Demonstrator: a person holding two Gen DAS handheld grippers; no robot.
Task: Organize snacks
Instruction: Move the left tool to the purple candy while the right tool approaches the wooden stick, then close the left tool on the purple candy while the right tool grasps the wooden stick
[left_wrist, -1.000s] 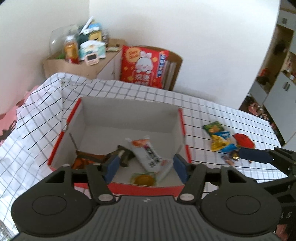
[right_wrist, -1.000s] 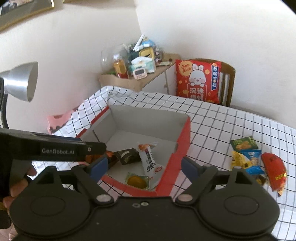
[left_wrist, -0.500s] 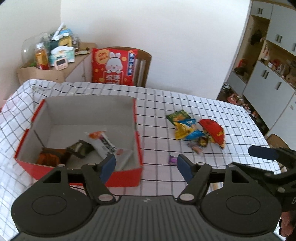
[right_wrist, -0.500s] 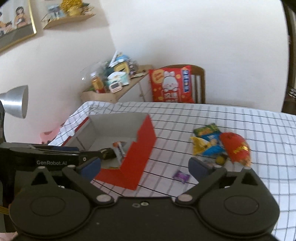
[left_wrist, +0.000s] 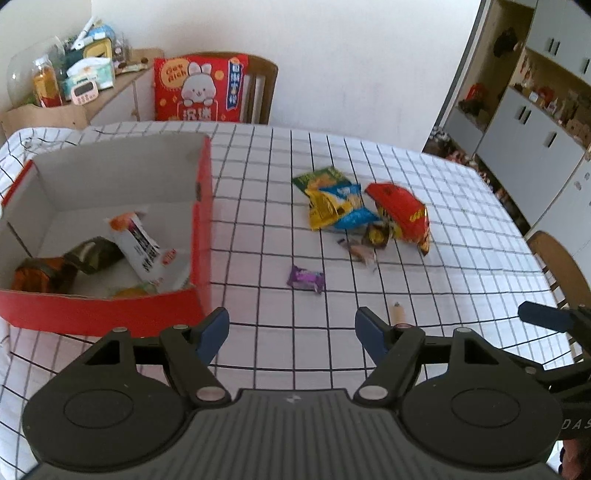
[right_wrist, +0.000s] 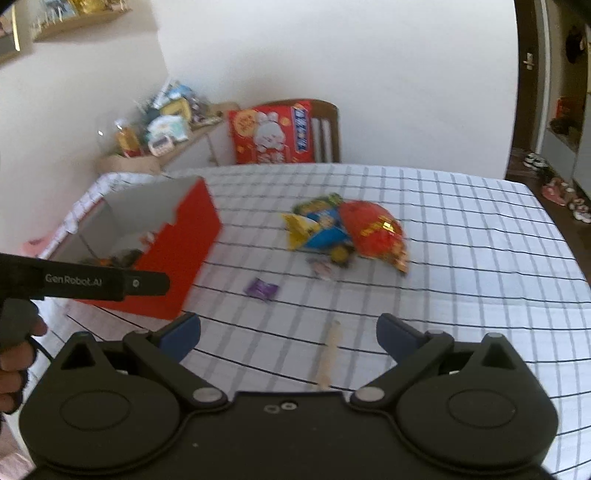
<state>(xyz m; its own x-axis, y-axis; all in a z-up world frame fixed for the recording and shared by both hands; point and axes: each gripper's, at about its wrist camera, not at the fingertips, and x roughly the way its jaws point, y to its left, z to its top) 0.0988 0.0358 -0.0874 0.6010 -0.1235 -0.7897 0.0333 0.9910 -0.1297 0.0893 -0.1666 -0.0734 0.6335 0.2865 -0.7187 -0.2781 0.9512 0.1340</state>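
Observation:
A red cardboard box stands on the left of the checked table and holds several snack packets. A pile of snacks lies mid-table: a red bag, a blue and yellow bag and a green bag. A purple candy and a tan stick lie nearer. My left gripper is open and empty above the table. My right gripper is open and empty over the stick.
A chair with a large red rabbit bag stands behind the table. A cluttered side cabinet is at the back left. White cupboards and another chair are on the right.
Both grippers have swung right, away from above the box toward the snack pile and the table's middle. Both stayed open and empty.

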